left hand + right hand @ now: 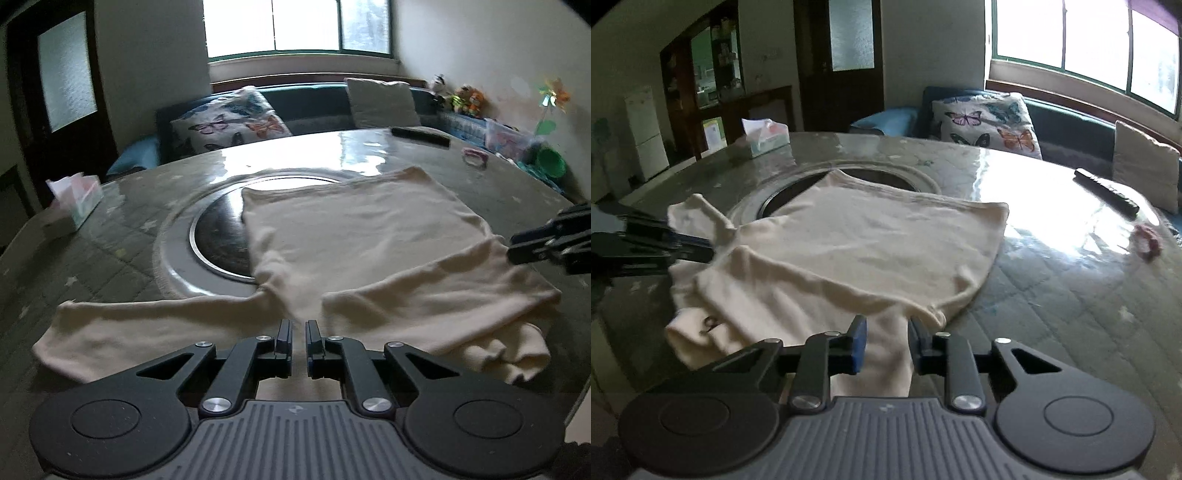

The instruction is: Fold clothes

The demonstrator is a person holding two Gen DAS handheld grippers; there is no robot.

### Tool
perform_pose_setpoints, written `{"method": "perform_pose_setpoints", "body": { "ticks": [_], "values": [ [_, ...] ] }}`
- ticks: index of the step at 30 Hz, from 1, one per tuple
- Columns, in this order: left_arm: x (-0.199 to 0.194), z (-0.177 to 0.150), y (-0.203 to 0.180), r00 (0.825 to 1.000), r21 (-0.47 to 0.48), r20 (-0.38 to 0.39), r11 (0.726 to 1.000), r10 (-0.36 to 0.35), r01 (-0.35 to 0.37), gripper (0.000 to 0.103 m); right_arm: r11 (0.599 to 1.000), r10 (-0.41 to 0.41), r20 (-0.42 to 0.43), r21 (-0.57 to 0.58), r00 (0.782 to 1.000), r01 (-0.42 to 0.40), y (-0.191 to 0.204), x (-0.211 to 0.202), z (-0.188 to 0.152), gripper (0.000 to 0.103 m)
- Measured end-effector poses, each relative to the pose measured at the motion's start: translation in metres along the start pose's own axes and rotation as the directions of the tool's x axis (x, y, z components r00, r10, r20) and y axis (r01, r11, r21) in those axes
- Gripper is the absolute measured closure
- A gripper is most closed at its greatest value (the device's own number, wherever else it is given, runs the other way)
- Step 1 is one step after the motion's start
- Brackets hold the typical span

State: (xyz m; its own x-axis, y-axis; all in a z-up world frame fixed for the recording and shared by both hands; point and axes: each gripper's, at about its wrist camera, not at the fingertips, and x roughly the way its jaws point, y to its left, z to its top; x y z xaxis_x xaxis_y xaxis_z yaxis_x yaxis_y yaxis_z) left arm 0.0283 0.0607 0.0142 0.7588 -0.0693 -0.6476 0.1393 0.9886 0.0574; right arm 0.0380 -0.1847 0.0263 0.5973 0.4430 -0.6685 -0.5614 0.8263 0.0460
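Note:
A cream long-sleeved garment (354, 236) lies partly folded on the round table, its body doubled over and one sleeve (122, 325) stretched out to the left. My left gripper (298, 326) sits low over the cloth where the sleeve meets the body, jaws nearly closed with only a thin gap, and no cloth visibly between them. My right gripper (886, 328) is open over the garment's (857, 240) near sleeve (886, 365), which lies between and under its fingers. Each gripper shows at the edge of the other's view: the right (546, 243), the left (653, 243).
The garment overlaps a dark round inset (218, 236) in the table's centre. A tissue box (79, 201), a black remote (421, 136) and a pink hair tie (475, 157) lie on the quilted tabletop (1052, 314). A sofa with cushions (236, 122) stands beyond.

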Motion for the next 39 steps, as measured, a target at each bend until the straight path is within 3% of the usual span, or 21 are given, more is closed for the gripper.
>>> {"method": "perform_pose_setpoints", "body": {
  "ticks": [2, 4, 5, 10, 16, 20, 25, 30, 32, 34, 37, 39],
  "values": [
    [-0.002, 0.000, 0.008, 1.000, -0.019, 0.006, 1.000, 0.023, -0.023, 0.091, 1.000, 0.003, -0.018, 0.016, 1.000, -0.002, -0.003, 0.015, 0.001, 0.082],
    [-0.004, 0.000, 0.017, 0.999, -0.044, 0.011, 0.998, 0.050, -0.049, 0.073, 1.000, 0.002, -0.023, 0.010, 1.000, -0.001, -0.001, 0.022, -0.002, 0.082],
    [-0.005, -0.001, 0.023, 0.998, -0.059, 0.012, 0.996, 0.067, -0.067, 0.069, 1.000, -0.004, -0.022, -0.005, 1.000, 0.004, 0.001, 0.023, -0.002, 0.082],
    [-0.008, -0.006, 0.060, 0.988, -0.153, -0.007, 0.976, 0.157, -0.157, 0.067, 0.999, 0.011, -0.002, -0.050, 1.000, -0.011, 0.011, 0.016, 0.003, 0.080],
    [-0.006, -0.015, 0.109, 0.958, -0.286, -0.038, 0.915, 0.285, -0.284, 0.061, 0.996, 0.006, -0.023, -0.086, 1.000, -0.008, 0.024, 0.028, 0.005, 0.075],
    [-0.003, -0.019, 0.137, 0.922, -0.352, -0.051, 0.857, 0.384, -0.377, 0.058, 0.993, 0.037, -0.016, -0.114, 0.999, -0.039, 0.035, 0.024, 0.010, 0.075],
    [0.004, -0.026, 0.163, 0.904, -0.413, -0.074, 0.813, 0.420, -0.411, 0.058, 0.989, 0.057, -0.017, -0.136, 0.998, -0.059, 0.046, 0.023, 0.012, 0.075],
    [0.010, -0.032, 0.176, 0.912, -0.446, -0.080, 0.803, 0.403, -0.395, 0.063, 0.989, 0.060, -0.013, -0.133, 0.998, -0.062, 0.049, 0.022, 0.014, 0.075],
    [0.008, -0.033, 0.176, 0.912, -0.450, -0.069, 0.803, 0.405, -0.391, 0.074, 0.990, 0.061, -0.009, -0.130, 0.998, -0.061, 0.049, 0.020, 0.014, 0.074],
    [0.006, -0.033, 0.177, 0.915, -0.459, -0.059, 0.804, 0.398, -0.379, 0.093, 0.990, 0.060, -0.006, -0.126, 0.998, -0.060, 0.049, 0.018, 0.013, 0.074],
    [-0.002, -0.029, 0.170, 0.923, -0.464, -0.035, 0.812, 0.382, -0.354, 0.097, 0.992, 0.055, -0.004, -0.114, 0.998, -0.055, 0.047, 0.017, 0.012, 0.074],
    [-0.011, -0.021, 0.157, 0.934, -0.447, 0.003, 0.836, 0.358, -0.319, 0.098, 0.993, 0.052, -0.001, -0.102, 0.999, -0.052, 0.045, 0.015, 0.011, 0.074]
  ]
}}
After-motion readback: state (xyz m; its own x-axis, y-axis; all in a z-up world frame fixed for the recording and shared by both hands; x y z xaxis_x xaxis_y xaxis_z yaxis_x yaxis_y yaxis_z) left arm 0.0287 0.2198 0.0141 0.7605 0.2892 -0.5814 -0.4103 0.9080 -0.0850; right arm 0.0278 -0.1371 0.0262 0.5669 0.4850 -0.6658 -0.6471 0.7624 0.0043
